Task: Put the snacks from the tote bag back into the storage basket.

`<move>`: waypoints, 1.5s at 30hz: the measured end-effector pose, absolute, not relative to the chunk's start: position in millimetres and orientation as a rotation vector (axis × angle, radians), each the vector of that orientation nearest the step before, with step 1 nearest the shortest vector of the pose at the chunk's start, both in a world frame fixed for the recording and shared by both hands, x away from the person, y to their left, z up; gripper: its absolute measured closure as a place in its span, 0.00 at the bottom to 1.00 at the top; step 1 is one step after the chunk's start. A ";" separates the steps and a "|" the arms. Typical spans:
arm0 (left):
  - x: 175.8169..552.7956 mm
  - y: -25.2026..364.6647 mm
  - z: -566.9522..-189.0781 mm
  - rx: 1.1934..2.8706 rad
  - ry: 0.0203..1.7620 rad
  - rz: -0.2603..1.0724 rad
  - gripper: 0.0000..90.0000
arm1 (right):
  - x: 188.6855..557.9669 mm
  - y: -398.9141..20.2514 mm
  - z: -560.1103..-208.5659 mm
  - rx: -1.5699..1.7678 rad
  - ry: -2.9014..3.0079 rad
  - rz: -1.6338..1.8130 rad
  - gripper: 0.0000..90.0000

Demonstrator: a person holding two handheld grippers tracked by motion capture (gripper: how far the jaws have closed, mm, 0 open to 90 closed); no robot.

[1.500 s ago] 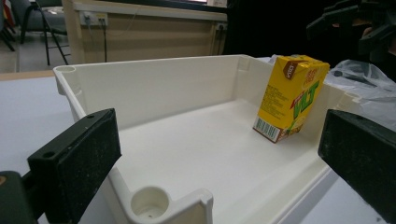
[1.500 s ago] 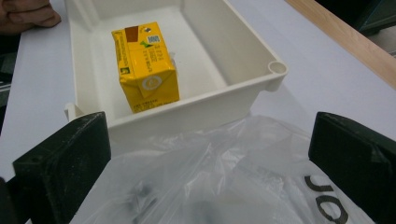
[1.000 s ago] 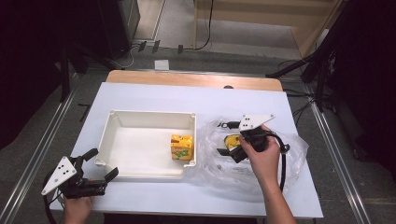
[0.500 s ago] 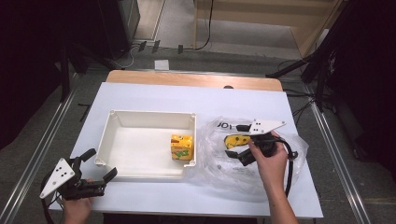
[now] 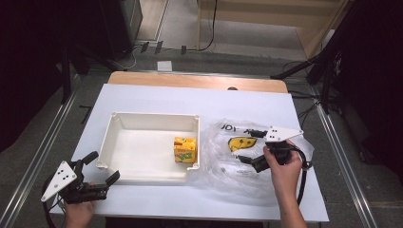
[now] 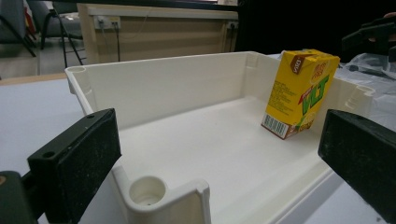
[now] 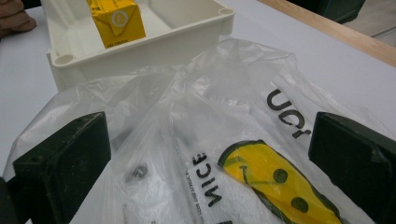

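High view: right gripper (image 5: 250,146) has shifted right over the clear plastic bag with yellow smiley print (image 5: 237,161) since a second ago, jaws apart, holding nothing; left gripper (image 5: 102,167) unmoved at the tray corner.
Left gripper view: jaws wide apart; yellow drink carton (image 6: 299,93) stands inside the white plastic tray (image 6: 154,84).
Right gripper view: bag lies between the spread jaws; likely lining up a grasp.

Between the right gripper's (image 7: 210,163) wide-apart black jaws lies a crumpled clear plastic bag (image 7: 224,140) printed with a yellow smiley face (image 7: 275,186), just beside a white tray (image 7: 140,44) holding a yellow drink carton (image 7: 114,18).
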State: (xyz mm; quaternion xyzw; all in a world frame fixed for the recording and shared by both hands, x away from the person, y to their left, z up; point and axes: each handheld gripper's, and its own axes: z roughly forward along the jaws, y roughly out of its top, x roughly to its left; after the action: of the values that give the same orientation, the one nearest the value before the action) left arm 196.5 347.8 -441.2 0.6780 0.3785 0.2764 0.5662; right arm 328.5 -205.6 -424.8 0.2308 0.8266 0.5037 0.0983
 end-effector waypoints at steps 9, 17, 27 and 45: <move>196.3 349.0 -440.9 1.585 0.887 0.643 0.00 | 317.8 -221.6 -431.8 0.713 2.416 1.497 0.00; 196.2 351.1 -440.8 1.573 0.884 0.636 0.00 | 305.5 -243.0 -435.6 0.741 2.345 1.536 0.00; 195.8 351.8 -440.8 1.566 0.885 0.630 0.00 | 294.1 -262.8 -442.6 0.775 2.302 1.542 0.00; 195.8 352.1 -440.7 1.565 0.881 0.628 0.00 | 273.7 -296.3 -446.6 0.796 2.164 1.637 0.00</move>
State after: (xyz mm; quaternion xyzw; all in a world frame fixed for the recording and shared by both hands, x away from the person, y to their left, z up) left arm 195.8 352.1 -440.7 0.6697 0.3768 0.2688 0.5807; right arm 273.7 -296.3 -446.6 0.2780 0.7558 0.5719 0.1564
